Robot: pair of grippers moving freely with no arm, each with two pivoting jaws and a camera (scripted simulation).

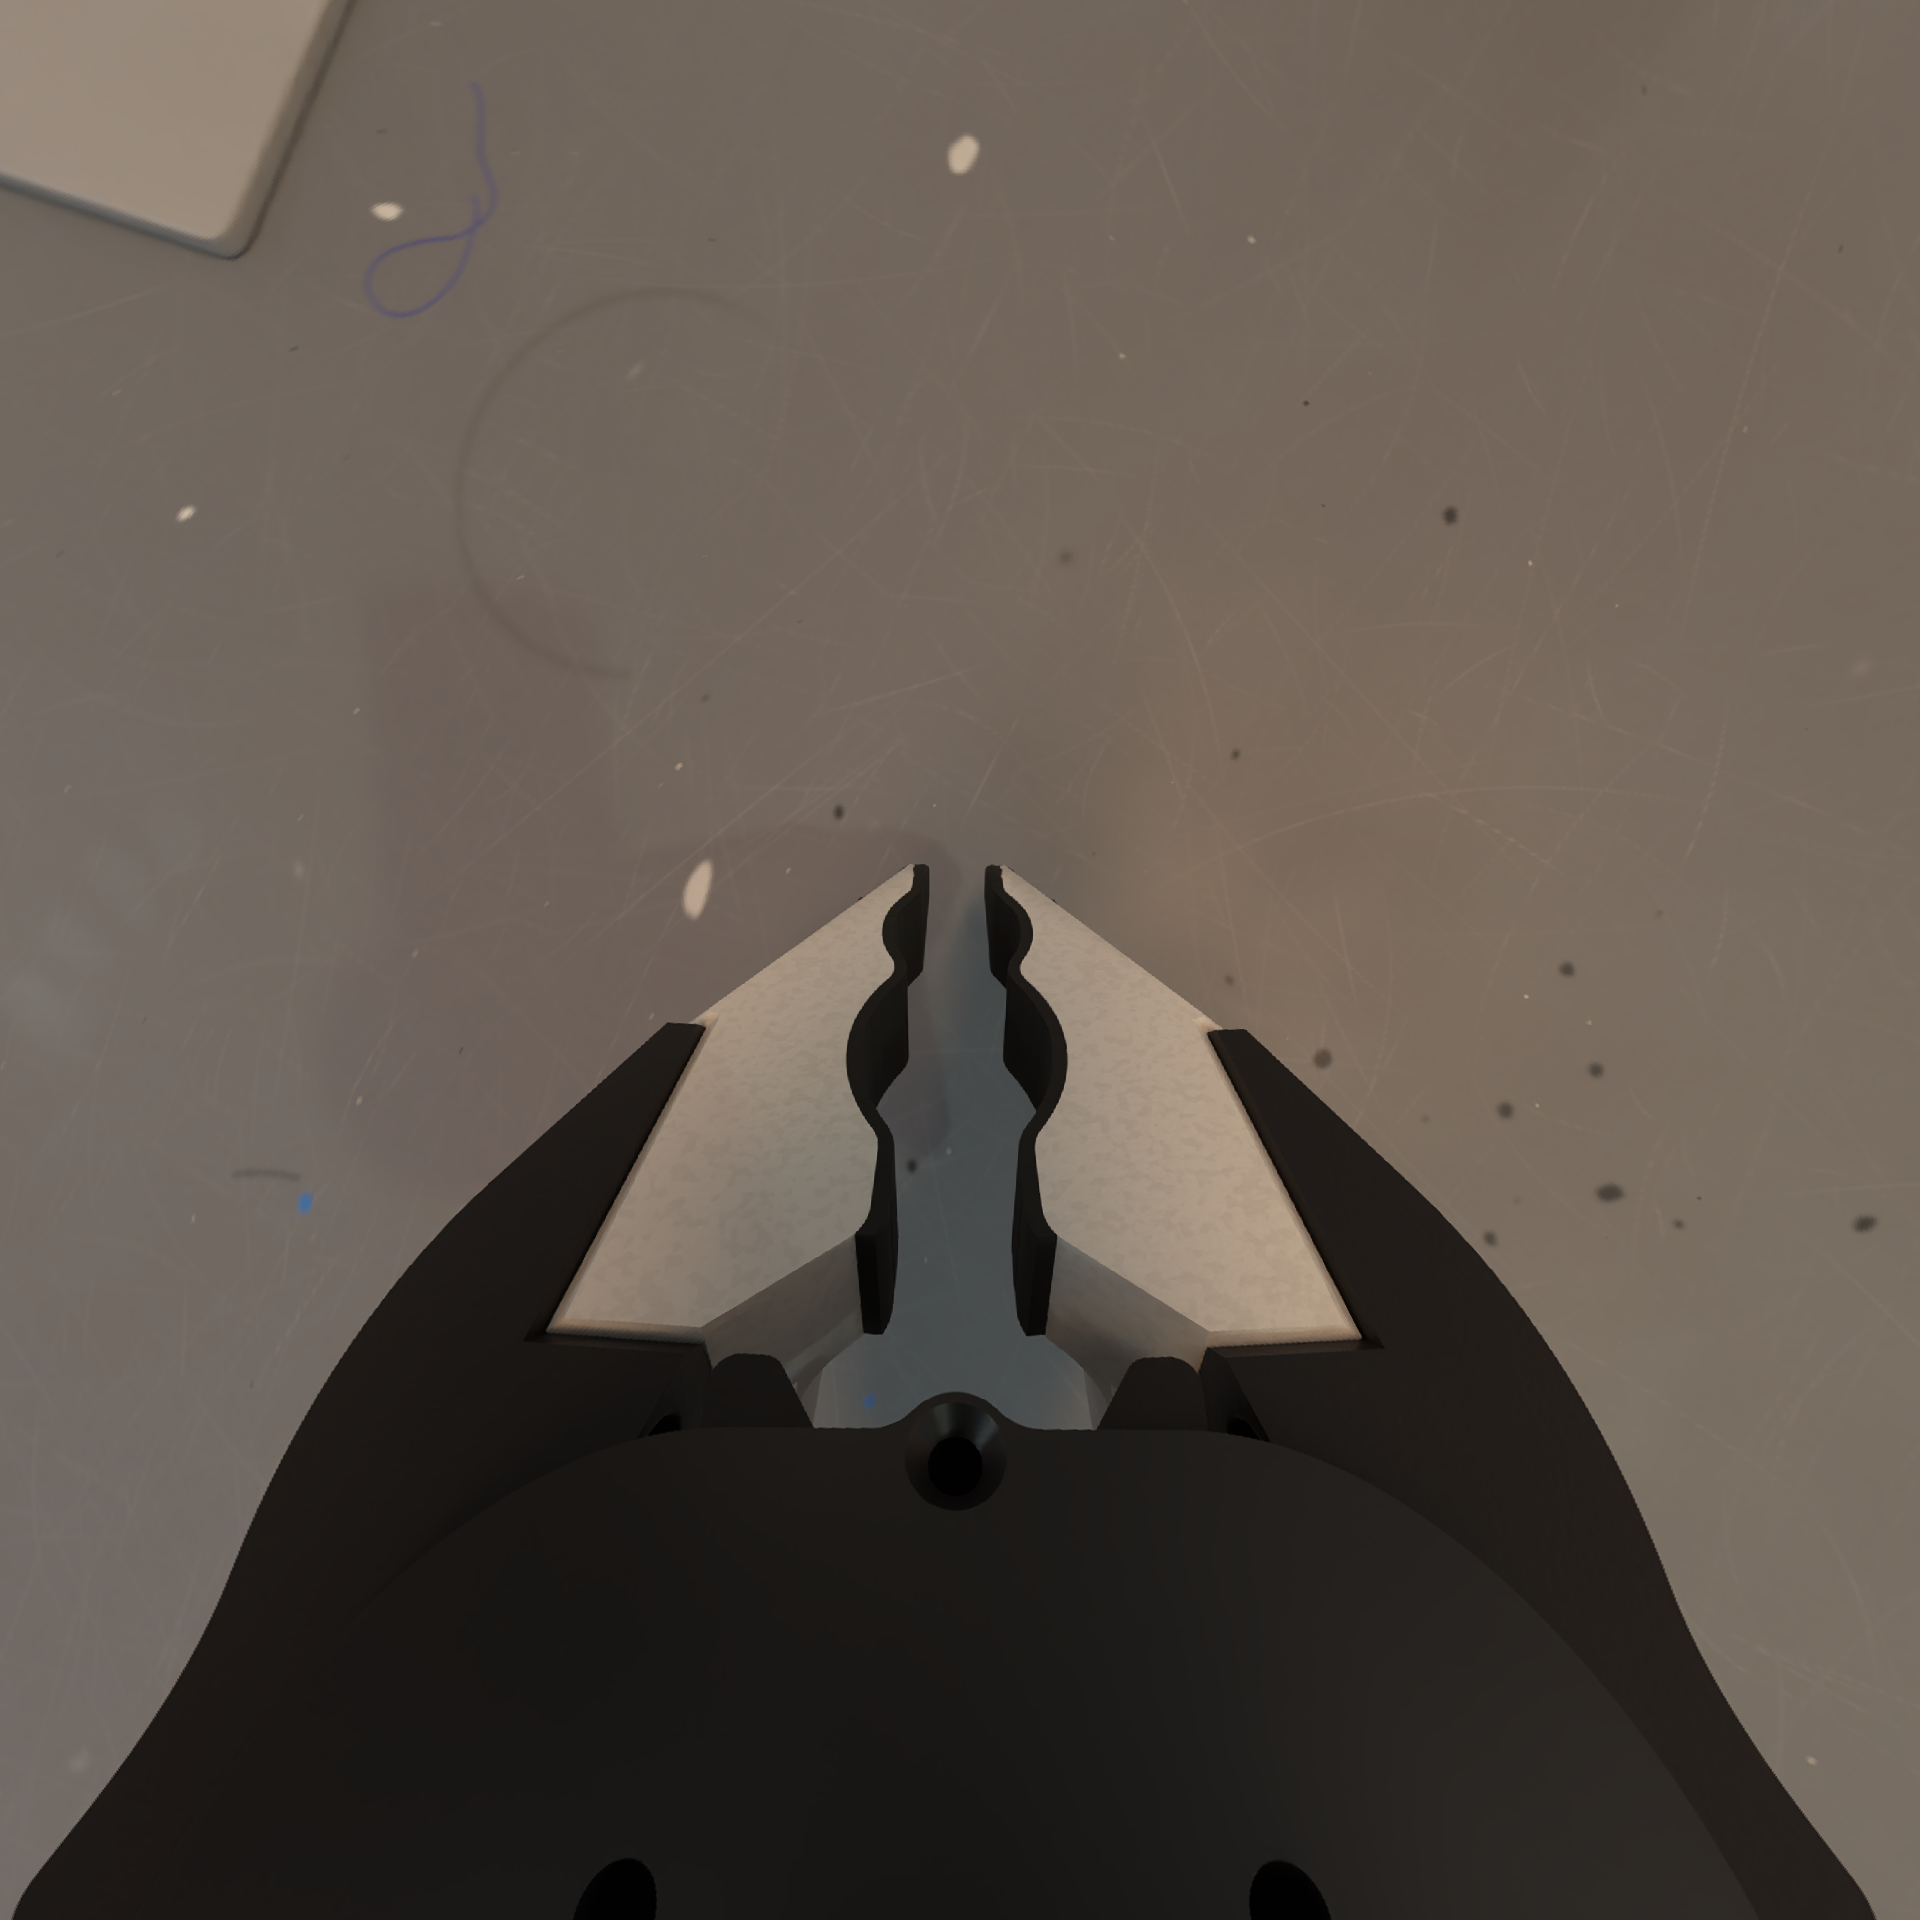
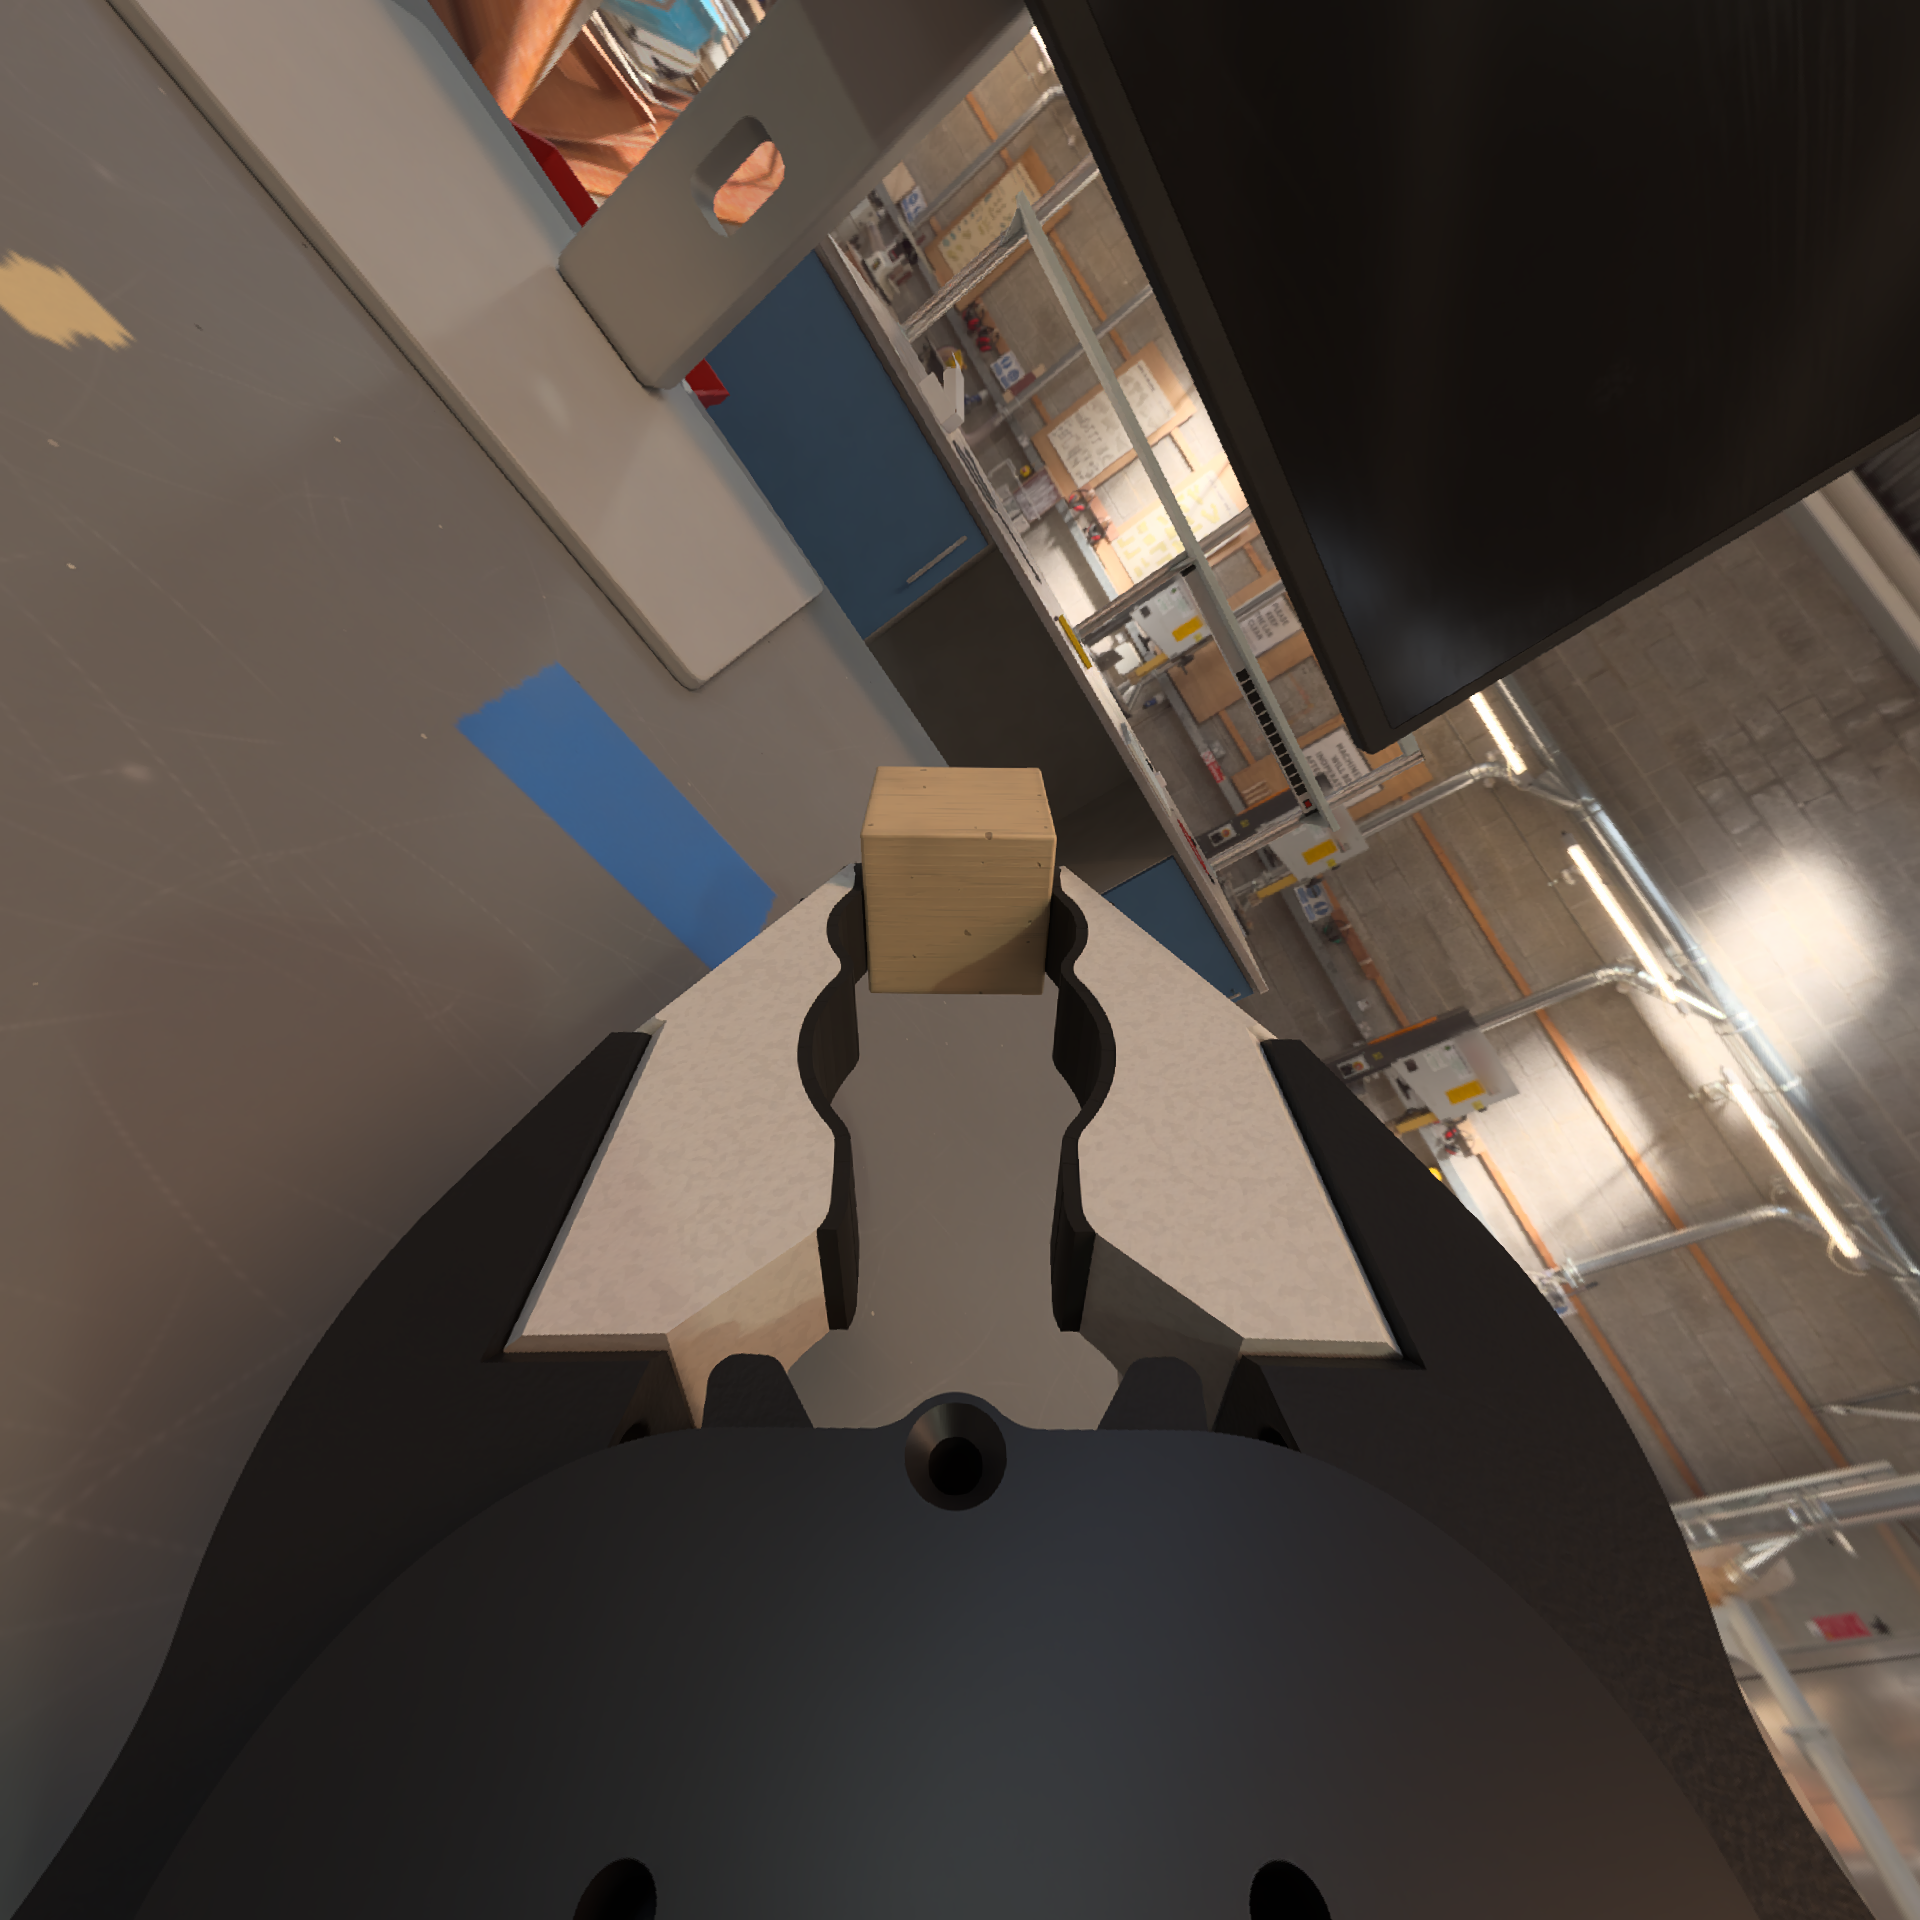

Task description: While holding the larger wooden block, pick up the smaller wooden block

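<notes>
In the right wrist view my right gripper (image 2: 958,883) is shut on a light wooden block (image 2: 956,904), a cube pinched between the fingertips and held up off the grey table (image 2: 208,831). No other block shows, so I cannot tell whether this is the larger or the smaller one. In the left wrist view my left gripper (image 1: 956,878) points down at the scratched grey table (image 1: 1351,520). Its jaws are almost together with only a thin gap, and nothing is between them. No block is in that view.
A white board's corner (image 1: 135,104) lies at the far left of the left wrist view, with a blue squiggle (image 1: 436,249) beside it. The right wrist view shows a white board (image 2: 468,395), a grey handled board (image 2: 717,187), blue tape (image 2: 613,821) and a black panel (image 2: 1507,312).
</notes>
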